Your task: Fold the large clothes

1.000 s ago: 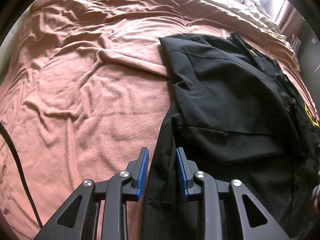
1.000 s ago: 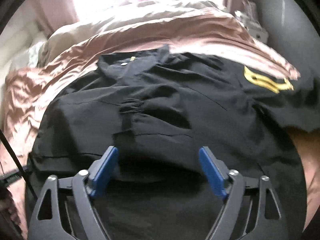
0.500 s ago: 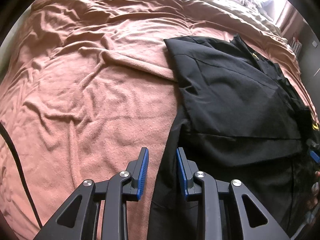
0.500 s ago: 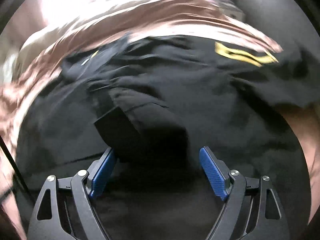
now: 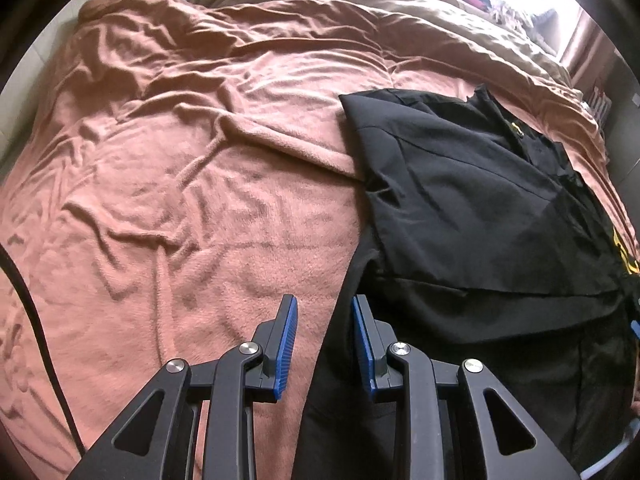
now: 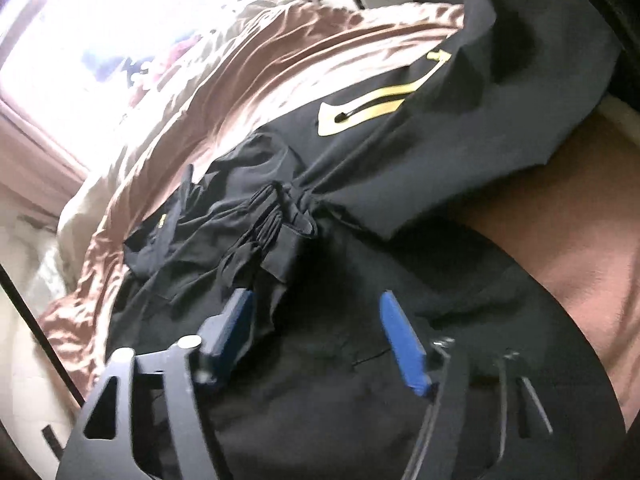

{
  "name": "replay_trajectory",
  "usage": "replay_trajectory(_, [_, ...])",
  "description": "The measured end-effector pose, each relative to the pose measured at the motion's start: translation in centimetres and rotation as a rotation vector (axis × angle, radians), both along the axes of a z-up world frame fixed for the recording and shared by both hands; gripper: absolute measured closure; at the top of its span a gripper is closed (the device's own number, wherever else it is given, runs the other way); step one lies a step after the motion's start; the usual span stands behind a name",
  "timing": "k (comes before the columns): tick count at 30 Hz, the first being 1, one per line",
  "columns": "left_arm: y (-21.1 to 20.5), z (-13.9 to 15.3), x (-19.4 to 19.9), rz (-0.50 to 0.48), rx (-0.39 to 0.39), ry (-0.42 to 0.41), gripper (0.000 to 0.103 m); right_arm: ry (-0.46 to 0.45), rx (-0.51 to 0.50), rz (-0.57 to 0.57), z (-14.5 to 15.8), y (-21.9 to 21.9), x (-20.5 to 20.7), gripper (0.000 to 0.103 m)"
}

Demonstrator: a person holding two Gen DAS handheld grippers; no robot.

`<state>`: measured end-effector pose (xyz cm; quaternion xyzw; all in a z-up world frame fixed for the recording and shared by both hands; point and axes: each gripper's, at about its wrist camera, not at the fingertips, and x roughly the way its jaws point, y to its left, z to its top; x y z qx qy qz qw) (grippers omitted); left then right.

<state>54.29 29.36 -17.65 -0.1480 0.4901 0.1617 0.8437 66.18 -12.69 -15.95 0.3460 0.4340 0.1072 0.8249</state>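
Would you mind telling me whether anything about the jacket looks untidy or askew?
Yes: the jacket is bunched into a knot of gathered folds near its middle instead of lying flat, and the blanket under it is rumpled.
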Motion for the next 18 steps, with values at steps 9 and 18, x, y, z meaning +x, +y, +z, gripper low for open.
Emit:
replay_trajectory(9, [-2.5, 2.8, -0.2, -0.026, 0.028, -0.051, 0.073, 0.000, 0.035, -0.094, -0.4, -5.7, 0.4, 0.053])
replay_trajectory(18, [-7.0, 3.4, -0.8, -0.073, 0.016, -0.084, 0.073, 0.006, 0.094, -0.263, -2.6, -12.7, -1.7, 0.053])
